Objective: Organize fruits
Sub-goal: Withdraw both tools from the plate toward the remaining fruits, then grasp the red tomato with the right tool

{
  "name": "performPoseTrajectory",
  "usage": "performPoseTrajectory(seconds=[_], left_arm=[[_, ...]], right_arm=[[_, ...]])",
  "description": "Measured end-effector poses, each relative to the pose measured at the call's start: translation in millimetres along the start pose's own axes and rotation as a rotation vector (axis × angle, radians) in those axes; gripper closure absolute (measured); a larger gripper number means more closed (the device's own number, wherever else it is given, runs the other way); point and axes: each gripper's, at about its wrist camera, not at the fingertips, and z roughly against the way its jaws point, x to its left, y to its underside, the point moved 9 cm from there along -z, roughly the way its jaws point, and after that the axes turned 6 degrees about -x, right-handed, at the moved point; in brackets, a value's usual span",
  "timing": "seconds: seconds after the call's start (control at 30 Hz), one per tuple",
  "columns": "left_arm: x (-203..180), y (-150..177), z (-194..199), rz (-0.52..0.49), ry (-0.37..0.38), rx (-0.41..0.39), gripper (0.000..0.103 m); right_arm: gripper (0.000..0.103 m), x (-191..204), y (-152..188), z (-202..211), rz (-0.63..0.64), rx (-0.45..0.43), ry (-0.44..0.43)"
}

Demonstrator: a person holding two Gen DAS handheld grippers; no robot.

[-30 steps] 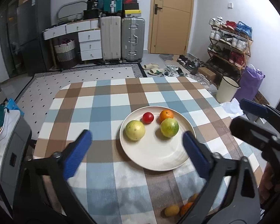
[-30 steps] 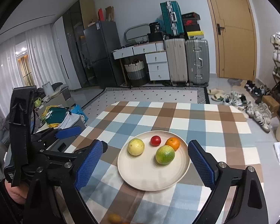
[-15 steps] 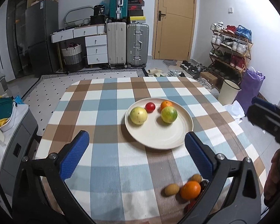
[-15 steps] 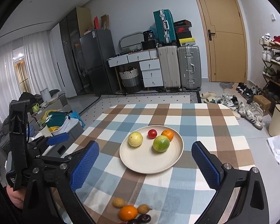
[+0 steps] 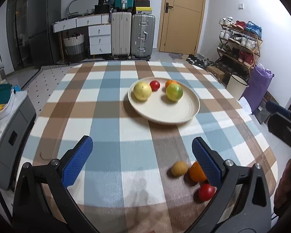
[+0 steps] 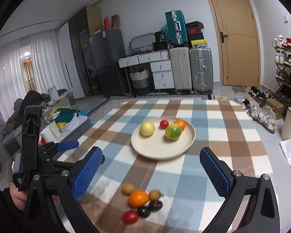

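Table [image 5: 114, 101]: covered by a checked cloth in blue, brown and white.
Plate [image 5: 176, 114]: cream, round, set past the middle of the table; every place below is told from it.
On the plate: a yellow fruit [image 5: 142, 91] at the left; a green-yellow fruit [image 5: 174, 92] to the right of it; a small tomato [image 5: 154, 85] and an orange [image 5: 169, 82] at the far rim, the orange partly hidden behind the green-yellow fruit.
Loose fruits: a cluster on the cloth well on the near side of the plate, apart from it.
Cluster, right wrist view: a big orange [image 6: 138, 198] in the middle; two brownish fruits [image 6: 128, 188] beyond it, one on each side; two dark fruits [image 6: 143, 211] on its near side; a red tomato [image 6: 130, 217] nearest the table edge. All are blurred.
Left gripper [image 5: 142, 161]: over the near part of the table, short of the plate; fingers wide apart, nothing between the pads; its right finger overlaps the big orange in its own view.
Right gripper [image 6: 151, 171]: also on the near side of the plate, above the cluster; fingers at their widest, holding nothing.
Hand [image 6: 17, 198]: seen at the left edge of the right wrist view, gripping the left gripper's handle.
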Motion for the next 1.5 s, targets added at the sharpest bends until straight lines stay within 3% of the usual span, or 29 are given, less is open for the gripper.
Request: performPoseTrajectory(seconds=[0.27, 0.53, 1.07, 1.2, 1.3, 1.37, 1.47, 1.5], left_arm=[[3, 36, -17, 0.04, 0.01, 0.06, 0.001], [3, 52, -21, 0.03, 0.007, 0.073, 0.001], [8, 63, -17, 0.044, 0.012, 0.088, 0.001], [12, 66, -17, 0.05, 0.009, 0.091, 0.001], [15, 67, -16, 0.057, 0.006, 0.092, 0.001], [16, 68, -16, 0.059, 0.004, 0.093, 0.001], [17, 68, -15, 0.061, 0.004, 0.091, 0.001], [17, 68, -15, 0.061, 0.007, 0.091, 0.001]], right_arm=[[0.001, -1, 54, -5, -0.068, 0.099, -0.022], [0.001, 10, 106, -5, -0.091, 0.195, -0.043], [0.007, 29, 141, -18, -0.172, 0.285, -0.118], [0.024, 32, 147, -25, -0.187, 0.312, -0.125], [0.026, 33, 145, -28, -0.193, 0.307, -0.123], [0.035, 35, 146, -30, -0.196, 0.314, -0.128], [0.055, 35, 148, -32, -0.203, 0.314, -0.126], [0.07, 34, 149, -32, -0.218, 0.32, -0.137]])
